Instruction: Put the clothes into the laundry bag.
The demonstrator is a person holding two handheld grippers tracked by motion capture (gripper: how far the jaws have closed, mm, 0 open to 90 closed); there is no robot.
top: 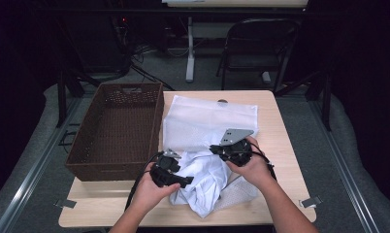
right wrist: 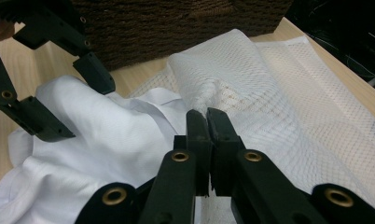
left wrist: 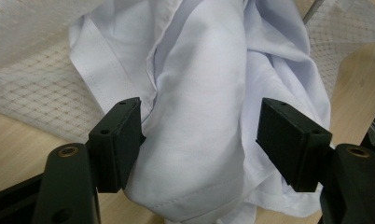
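The crumpled white cotton shirt (top: 203, 182) lies at lower centre of the wooden counter (top: 280, 145), half inside a white mesh laundry bag (top: 207, 119). The left tool (left wrist: 202, 135) gapes astride its fold; the right tool (right wrist: 207, 122) pinches the mesh.

The high view looks forward and down from above the person's side, taking in the whole table (top: 275, 126) and the floor beyond. The left gripper view sits close over the white shirt (left wrist: 209, 107), looking along its jaws. The right gripper view looks low across the mesh bag (right wrist: 288, 102) toward the basket (right wrist: 176, 23). All three share the shirt.
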